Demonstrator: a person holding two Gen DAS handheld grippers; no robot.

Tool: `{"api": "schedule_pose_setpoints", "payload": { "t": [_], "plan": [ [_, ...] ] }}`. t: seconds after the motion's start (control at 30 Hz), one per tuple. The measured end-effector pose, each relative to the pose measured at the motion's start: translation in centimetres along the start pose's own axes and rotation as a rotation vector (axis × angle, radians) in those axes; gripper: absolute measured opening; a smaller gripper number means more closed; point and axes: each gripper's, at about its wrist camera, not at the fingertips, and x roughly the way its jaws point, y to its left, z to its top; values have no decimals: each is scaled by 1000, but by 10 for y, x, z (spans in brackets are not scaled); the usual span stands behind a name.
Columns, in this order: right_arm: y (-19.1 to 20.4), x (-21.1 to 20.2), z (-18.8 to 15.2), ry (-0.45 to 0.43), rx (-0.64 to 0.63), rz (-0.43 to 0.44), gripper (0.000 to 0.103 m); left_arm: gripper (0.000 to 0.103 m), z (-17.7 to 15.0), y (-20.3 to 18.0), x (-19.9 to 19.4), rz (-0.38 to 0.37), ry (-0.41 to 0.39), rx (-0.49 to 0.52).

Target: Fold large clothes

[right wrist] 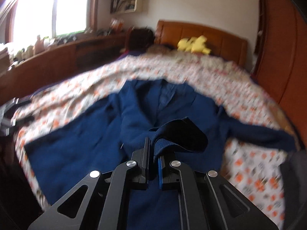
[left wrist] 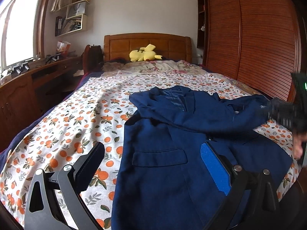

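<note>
Right up close, the right claw (right wrist: 153,163) is clamped narrow on a bunched fold of the navy blazer (right wrist: 107,143), the cloth rising between its fingers. The left claw (left wrist: 153,164) hangs spread wide with nothing in it, one finger over the orange-print bedspread (left wrist: 63,118), the other over the jacket's front by the pocket flap (left wrist: 159,156). The blazer lies face up on the bed, collar pointing toward the headboard (left wrist: 147,45), one sleeve pulled out sideways. Farther back, a yellow plush toy (left wrist: 144,54) rests by the headboard.
</note>
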Motion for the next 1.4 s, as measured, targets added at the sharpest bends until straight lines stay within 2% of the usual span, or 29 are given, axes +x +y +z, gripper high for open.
{"api": "schedule_pose_setpoints", "payload": {
  "t": [0.1, 0.17, 0.23, 0.27, 0.47, 0.57, 0.63, 0.9, 1.0, 1.13, 1.17, 1.27, 1.33, 1.4],
  "plan": [
    [11, 8, -20, 48, -9, 26, 9, 101, 0, 0, 2, 0, 3, -2],
    [14, 7, -28, 63, -3, 39, 17, 101, 0, 0, 3, -2, 3, -7],
    [11, 0, -33, 62, 2, 35, 40, 101, 1, -1, 4, -7, 4, -10],
    [10, -4, -37, 59, 6, 39, 43, 101, 1, -1, 4, -8, 4, -10],
    [-19, -36, -28, -4, 41, 1, 45, 101, 4, -12, 7, -27, 1, 0],
    [-38, -37, -16, -22, 65, -33, 48, 101, 6, -21, 9, -39, -5, 8],
    [-52, -22, -12, 5, 96, -36, 51, 101, 8, -27, 12, -48, -4, 13],
    [-72, 53, -30, 166, 190, -18, 51, 101, 6, -53, 29, -90, 24, 26],
    [-74, 70, -42, 228, 231, 4, 51, 101, 6, -63, 34, -106, 31, 38],
    [-70, 73, -49, 252, 242, 22, 51, 101, 5, -73, 37, -118, 31, 65],
    [-70, 74, -50, 255, 243, 27, 49, 101, 5, -74, 37, -119, 30, 67],
    [-65, 71, -49, 257, 216, 32, 34, 101, 5, -72, 36, -123, 29, 60],
    [-59, 66, -45, 245, 184, 58, 8, 101, 5, -71, 36, -121, 29, 55],
    [-51, 53, -35, 194, 133, 37, 7, 101, 5, -70, 36, -117, 27, 54]
  ]
}}
